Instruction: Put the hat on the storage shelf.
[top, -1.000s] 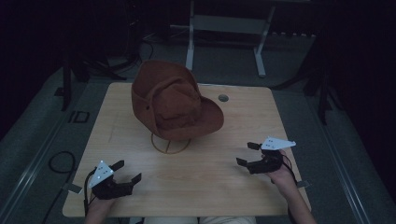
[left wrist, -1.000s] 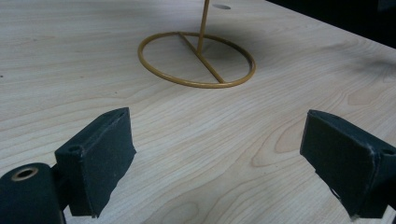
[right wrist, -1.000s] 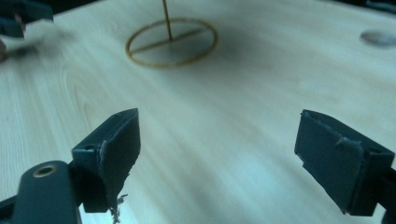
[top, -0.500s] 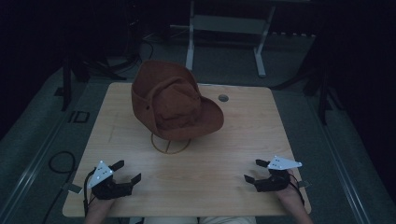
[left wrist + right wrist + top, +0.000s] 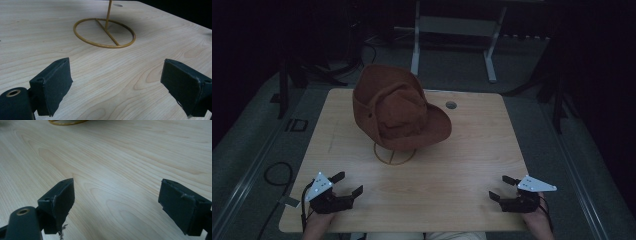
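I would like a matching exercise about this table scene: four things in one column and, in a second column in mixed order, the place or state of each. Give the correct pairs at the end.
Things:
1. brown felt hat
2. gold wire stand with a ring base
3. left gripper
4. small round hole in the wooden table top

Places or states:
A. near the far edge of the table, right of the hat
B. open, at the near left corner of the table
C. sits on top of the stand, brim tilted
D. stands on the table under the hat

Pairs: 1-C, 2-D, 3-B, 4-A
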Tool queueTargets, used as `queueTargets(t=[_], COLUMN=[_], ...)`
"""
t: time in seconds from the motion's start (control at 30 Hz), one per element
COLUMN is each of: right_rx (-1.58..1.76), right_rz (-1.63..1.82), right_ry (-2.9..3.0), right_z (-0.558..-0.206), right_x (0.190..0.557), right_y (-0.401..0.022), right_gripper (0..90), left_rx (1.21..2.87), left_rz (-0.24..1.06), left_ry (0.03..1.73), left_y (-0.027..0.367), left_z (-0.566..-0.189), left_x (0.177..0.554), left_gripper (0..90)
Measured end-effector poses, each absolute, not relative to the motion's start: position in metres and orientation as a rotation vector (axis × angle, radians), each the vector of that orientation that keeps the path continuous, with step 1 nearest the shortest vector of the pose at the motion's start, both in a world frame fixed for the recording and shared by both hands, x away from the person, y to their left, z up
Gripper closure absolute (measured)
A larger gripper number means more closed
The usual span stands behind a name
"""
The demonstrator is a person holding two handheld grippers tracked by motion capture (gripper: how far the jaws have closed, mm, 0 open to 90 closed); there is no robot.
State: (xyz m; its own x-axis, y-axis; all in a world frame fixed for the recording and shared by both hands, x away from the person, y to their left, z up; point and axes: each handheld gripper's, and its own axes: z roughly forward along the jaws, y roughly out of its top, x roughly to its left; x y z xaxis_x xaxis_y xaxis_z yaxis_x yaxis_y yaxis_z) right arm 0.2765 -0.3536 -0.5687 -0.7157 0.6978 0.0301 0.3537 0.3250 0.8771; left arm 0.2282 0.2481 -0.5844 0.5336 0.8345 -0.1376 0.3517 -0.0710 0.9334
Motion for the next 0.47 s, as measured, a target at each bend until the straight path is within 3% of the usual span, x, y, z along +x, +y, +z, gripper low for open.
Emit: queueTargets(t=[0.47], right_rx=[1.030], right_rz=[1.326], right_ry=[2.161], right_z=[-0.571], right_x=[0.280], right_y=[-0.374], right_gripper=[13.9], left_rx=[1.649], left_rz=[0.540], left_ry=[1.013], left_y=[0.249], left_z=[-0.585], left_x=[0.228], left_gripper=[10.3])
